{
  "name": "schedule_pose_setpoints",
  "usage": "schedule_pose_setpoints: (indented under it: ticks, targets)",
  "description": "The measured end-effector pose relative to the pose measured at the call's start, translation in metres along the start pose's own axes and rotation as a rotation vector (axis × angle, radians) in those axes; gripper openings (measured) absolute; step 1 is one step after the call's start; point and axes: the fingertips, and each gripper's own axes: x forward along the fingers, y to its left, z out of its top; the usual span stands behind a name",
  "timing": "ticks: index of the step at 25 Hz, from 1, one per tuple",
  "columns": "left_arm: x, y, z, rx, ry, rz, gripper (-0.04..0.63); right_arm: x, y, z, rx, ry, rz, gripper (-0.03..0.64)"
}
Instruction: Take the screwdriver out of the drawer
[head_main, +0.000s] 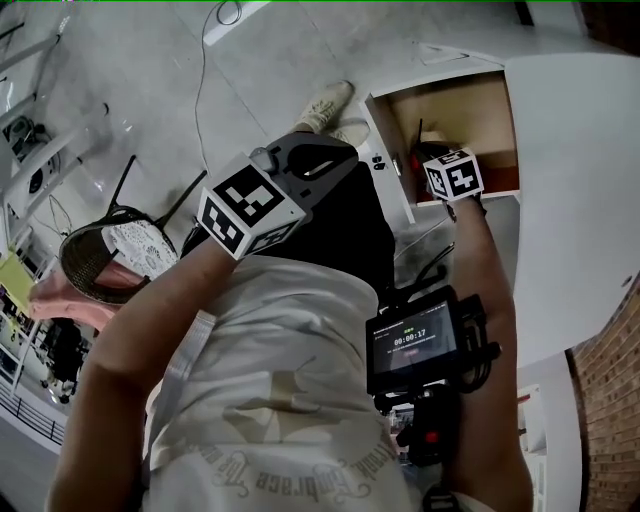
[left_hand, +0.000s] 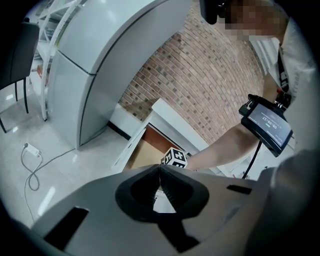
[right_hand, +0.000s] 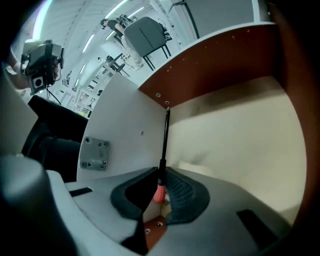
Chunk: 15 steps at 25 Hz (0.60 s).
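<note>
The screwdriver (right_hand: 164, 145) has a thin black shaft and a red handle (right_hand: 160, 192). My right gripper (right_hand: 161, 187) is shut on that handle, and the shaft points up along the drawer's white front panel (right_hand: 120, 130). In the head view the right gripper (head_main: 425, 160) reaches into the open wooden drawer (head_main: 460, 110) under its marker cube, with the dark shaft (head_main: 419, 135) sticking out beyond it. My left gripper (head_main: 335, 155) hangs in front of the body, away from the drawer, shut with nothing in it (left_hand: 160, 169). Its view looks at the drawer (left_hand: 142, 152) from a distance.
A white curved cabinet top (head_main: 570, 180) lies right of the drawer. A brick wall (left_hand: 210, 85) stands behind it. A screen device (head_main: 412, 342) is strapped on the right forearm. A chair (head_main: 100, 260) and a cable (left_hand: 32, 165) are on the floor at left.
</note>
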Motion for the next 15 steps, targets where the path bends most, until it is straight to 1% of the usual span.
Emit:
schedule_pose_setpoints:
  ticks: [3,7,12,15]
  targets:
    - [-0.003,-0.009,0.009,0.026,0.007,-0.021,0.023,-0.016,0.002,0.011,-0.030,-0.046,-0.042,0.060]
    - [-0.005,-0.018,0.008,0.053,0.028,-0.029,0.024,-0.036,0.007,0.019,-0.059,-0.131,-0.103,0.060]
    - [-0.019,-0.026,0.012,0.088,0.036,-0.044,0.024,-0.063,0.024,0.021,-0.047,-0.202,-0.161,0.060]
    - [-0.026,-0.033,0.019,0.107,0.038,-0.051,0.023,-0.077,0.033,0.024,-0.032,-0.238,-0.178,0.060]
